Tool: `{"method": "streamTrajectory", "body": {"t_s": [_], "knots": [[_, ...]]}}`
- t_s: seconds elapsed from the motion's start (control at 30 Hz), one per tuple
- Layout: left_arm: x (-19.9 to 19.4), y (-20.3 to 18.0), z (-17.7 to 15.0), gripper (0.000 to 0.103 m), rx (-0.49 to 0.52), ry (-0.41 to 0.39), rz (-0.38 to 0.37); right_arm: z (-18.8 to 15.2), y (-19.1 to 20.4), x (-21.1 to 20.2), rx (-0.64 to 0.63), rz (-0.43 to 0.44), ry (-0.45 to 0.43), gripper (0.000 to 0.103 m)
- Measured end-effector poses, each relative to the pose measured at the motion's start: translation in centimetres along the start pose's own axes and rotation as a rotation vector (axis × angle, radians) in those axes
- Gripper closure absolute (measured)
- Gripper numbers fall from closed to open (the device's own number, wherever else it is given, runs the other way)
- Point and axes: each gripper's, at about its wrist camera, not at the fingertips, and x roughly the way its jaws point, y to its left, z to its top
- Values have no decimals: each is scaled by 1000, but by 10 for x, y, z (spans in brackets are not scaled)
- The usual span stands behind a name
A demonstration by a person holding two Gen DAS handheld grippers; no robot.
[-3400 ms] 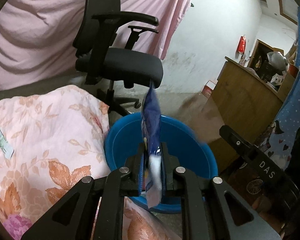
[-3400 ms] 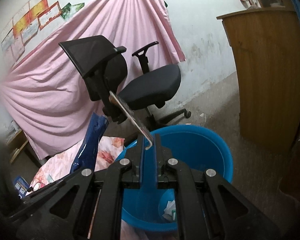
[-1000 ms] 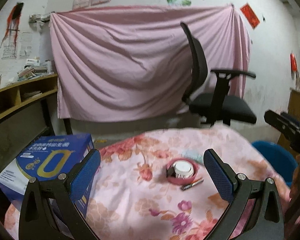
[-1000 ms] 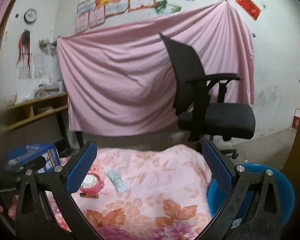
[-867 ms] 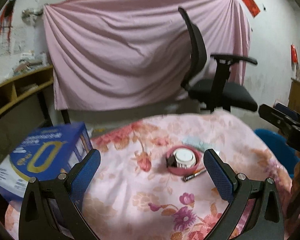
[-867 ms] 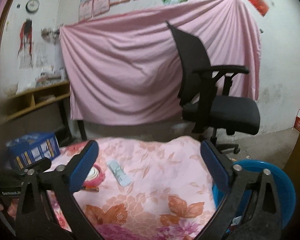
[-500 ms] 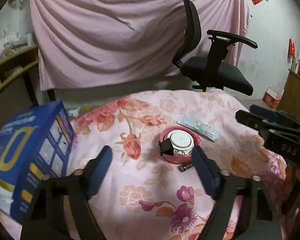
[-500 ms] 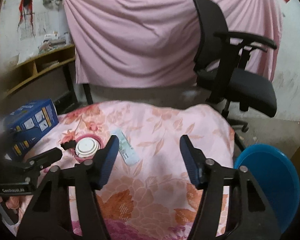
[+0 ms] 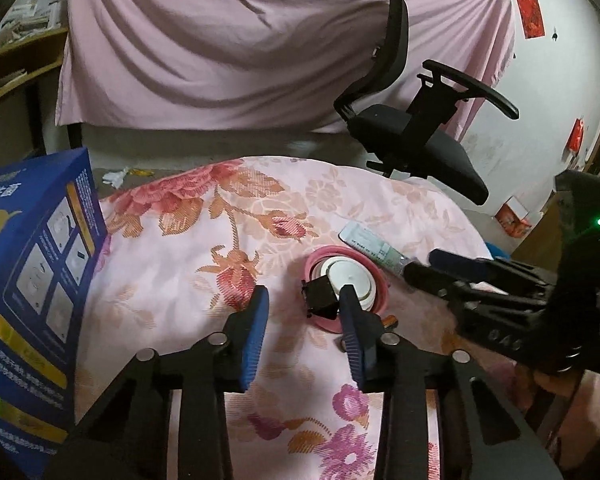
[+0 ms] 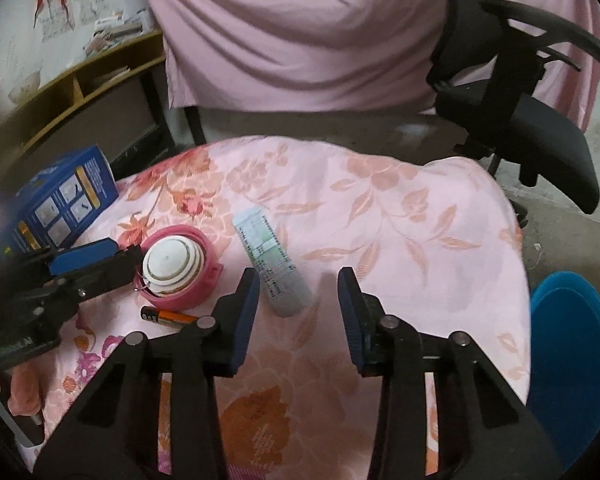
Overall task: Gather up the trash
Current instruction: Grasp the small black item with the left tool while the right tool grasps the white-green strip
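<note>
I hold the left gripper (image 9: 302, 310) with its jaws apart and nothing between them, low over the floral cloth (image 9: 172, 248). Its right finger (image 9: 350, 322) sits just beside the pink round device (image 9: 350, 280), at that item's black clip. Ahead and right of that device lies the flat paper packet (image 9: 370, 246). A blue box (image 9: 32, 280) stands at the left of this gripper. I hold the right gripper (image 10: 296, 294) likewise spread and empty; the packet (image 10: 274, 268) lies just ahead of its left finger (image 10: 244, 304). An orange battery (image 10: 168, 316) rests left of that finger, near the device. The blue bin (image 10: 572, 352) sits on the floor to the right, beyond the cloth edge. An office chair (image 10: 516, 92) stands farthest ahead.
</note>
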Motion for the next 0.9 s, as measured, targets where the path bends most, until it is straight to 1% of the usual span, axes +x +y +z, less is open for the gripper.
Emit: {"method": "streamTrajectory", "body": {"t_s": [0.13, 0.2, 0.23, 0.3, 0.37, 0.43, 0.47, 0.67, 0.73, 0.9], "knots": [[1, -2, 0, 87, 2, 6, -13, 2, 10, 13, -58, -2, 57, 30], [2, -2, 0, 90, 0, 11, -17, 1, 14, 16, -78, -19, 72, 31], [2, -2, 0, 90, -1, 11, -16, 0, 15, 16, -85, -23, 73, 32], [1, -2, 1, 90, -4, 9, -13, 0, 15, 16, -85, -25, 74, 41], [0, -4, 0, 91, 0, 5, -10, -1, 14, 16, -81, -22, 72, 42], [-2, -7, 0, 91, 9, -4, 0, -1, 14, 15, -80, -22, 70, 45], [-2, -8, 0, 91, 16, -10, 6, -1, 14, 15, -79, -23, 69, 50], [-7, -10, -1, 91, 40, -46, 27, -3, 10, 8, -57, -29, 37, 54], [-8, -9, -1, 91, 44, -59, 31, -3, 9, 4, -49, -32, 18, 62], [-15, -9, -1, 91, 39, -100, 30, -4, 6, -8, -24, -44, -40, 62]]}}
